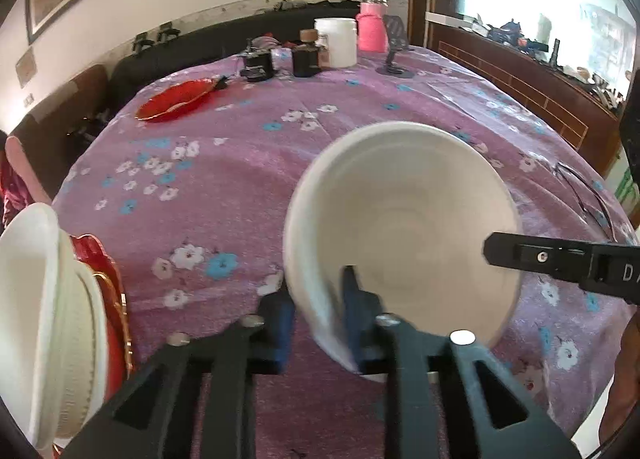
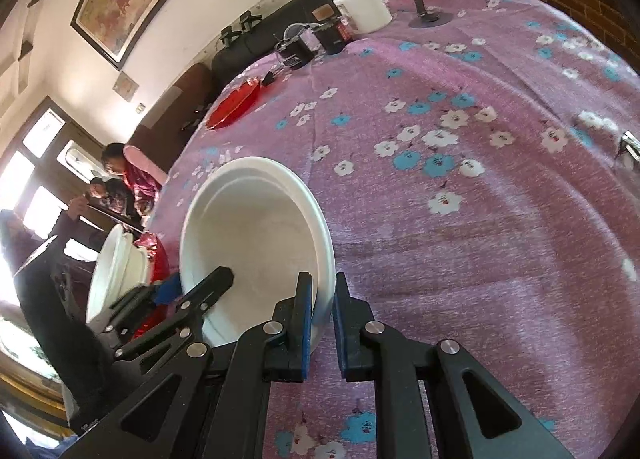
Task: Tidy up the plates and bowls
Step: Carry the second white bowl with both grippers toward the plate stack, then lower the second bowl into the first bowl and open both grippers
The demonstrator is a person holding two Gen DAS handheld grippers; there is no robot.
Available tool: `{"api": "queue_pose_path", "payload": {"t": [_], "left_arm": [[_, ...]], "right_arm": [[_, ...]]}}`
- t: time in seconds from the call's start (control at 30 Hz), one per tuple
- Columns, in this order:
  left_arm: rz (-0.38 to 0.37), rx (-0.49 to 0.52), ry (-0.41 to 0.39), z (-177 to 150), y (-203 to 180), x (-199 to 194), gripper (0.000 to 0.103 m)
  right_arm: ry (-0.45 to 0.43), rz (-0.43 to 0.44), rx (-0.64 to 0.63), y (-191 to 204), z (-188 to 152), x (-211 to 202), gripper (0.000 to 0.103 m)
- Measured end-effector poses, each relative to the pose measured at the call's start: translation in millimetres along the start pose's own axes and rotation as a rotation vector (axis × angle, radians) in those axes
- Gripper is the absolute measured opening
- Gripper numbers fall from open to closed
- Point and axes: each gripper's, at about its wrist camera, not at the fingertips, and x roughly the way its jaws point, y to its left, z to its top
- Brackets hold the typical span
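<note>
Left wrist view: white bowl [image 1: 404,227], tilted above the bench [image 1: 224,195] with its purple flowered cloth. Left gripper [image 1: 318,315] fingers nearly closed, pinching the bowl's near rim. Second gripper's finger, lettered "DA", reaches in at the opposite rim. Stacked white and red dishes [image 1: 60,323] at left; red plate [image 1: 176,99], dark jars, white tub [image 1: 335,41] and pink bottle [image 1: 372,25] farther back.

Right wrist view: right gripper [image 2: 323,323] fingers closed narrowly on the bowl's [image 2: 256,231] rim. Seated people at left.
</note>
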Motion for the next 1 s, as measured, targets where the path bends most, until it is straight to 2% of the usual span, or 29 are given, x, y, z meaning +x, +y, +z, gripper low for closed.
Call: {"api": "queue_pose_path", "payload": {"t": [0.07,0.27,0.4,0.57,0.67,0.77,1.0], "left_arm": [[0.004,0.007,-0.011,0,-1,-3,0.019],[0.001,-0.001,-0.046,5,4,-22,0.019],[0.001,-0.024,-0.088,12,16,-47,0.019],[0.022,-0.068,-0.159,20,43,-87,0.022],[0.053,-0.104,-0.197,20,62,-110,0.027],[0.090,-0.137,-0.223,17,82,-129,0.028],[0.141,-0.198,-0.206,1,129,-156,0.028]], "right_arm": [[-0.011,-0.029,-0.020,4,-2,-2,0.012],[-0.024,-0.004,-0.024,12,1,-12,0.011],[-0.043,0.025,-0.056,31,6,-24,0.011],[-0.065,0.089,-0.136,76,18,-41,0.011],[-0.071,0.134,-0.191,107,23,-45,0.011],[-0.069,0.171,-0.242,138,26,-42,0.012],[0.009,0.251,-0.284,184,25,-12,0.012]]}}
